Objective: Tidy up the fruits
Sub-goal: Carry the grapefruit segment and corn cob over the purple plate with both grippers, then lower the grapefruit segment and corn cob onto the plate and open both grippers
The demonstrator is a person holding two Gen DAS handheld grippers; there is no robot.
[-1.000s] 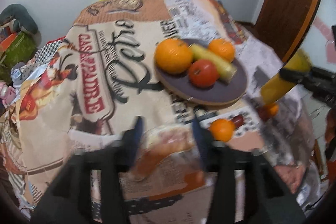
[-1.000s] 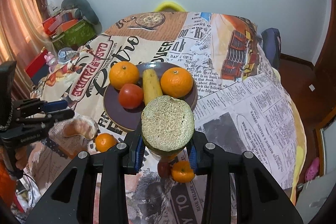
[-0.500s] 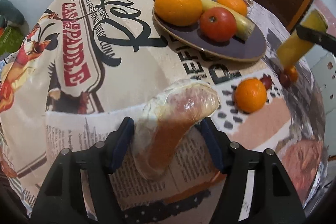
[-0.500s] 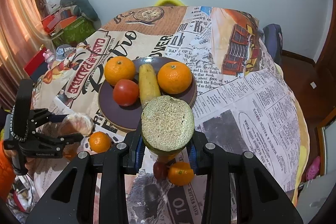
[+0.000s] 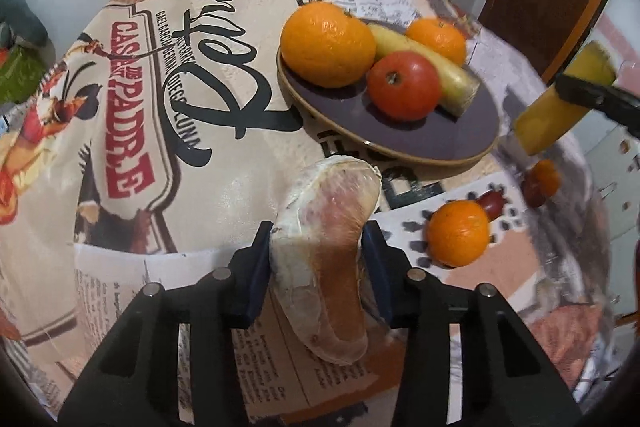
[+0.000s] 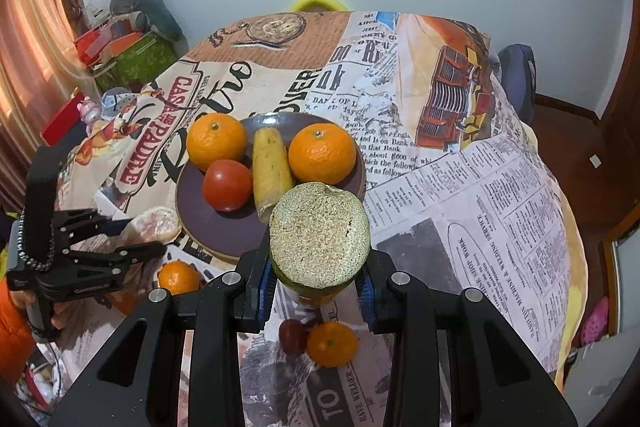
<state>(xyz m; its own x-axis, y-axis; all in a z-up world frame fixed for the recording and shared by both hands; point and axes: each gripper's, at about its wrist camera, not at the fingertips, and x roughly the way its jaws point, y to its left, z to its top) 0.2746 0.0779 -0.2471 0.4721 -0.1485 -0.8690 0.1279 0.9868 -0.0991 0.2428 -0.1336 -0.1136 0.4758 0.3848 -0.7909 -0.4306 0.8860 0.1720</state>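
My left gripper (image 5: 318,247) is shut on a peeled pomelo wedge (image 5: 328,251), pale pink in clear wrap, held above the tablecloth just short of the plate. A dark purple plate (image 5: 452,143) holds two oranges (image 5: 327,45), a tomato (image 5: 404,85) and a yellow cut fruit piece (image 5: 424,69). My right gripper (image 6: 318,281) is shut on a yellow-green cut fruit chunk (image 6: 319,235), held above the plate's near rim (image 6: 224,251). The left gripper (image 6: 132,237) with the wedge (image 6: 154,225) shows at the left of the right wrist view.
A small orange (image 5: 458,233) and a dark red fruit (image 5: 494,203) lie on the printed tablecloth (image 5: 160,131) near the plate. Another small orange (image 6: 332,345) and red fruit (image 6: 292,337) lie under my right gripper. Clutter (image 6: 132,55) stands left of the table.
My left gripper closed on the pomelo wedge, lifted it and carried it toward the plate. My right gripper holds its chunk about where it was.
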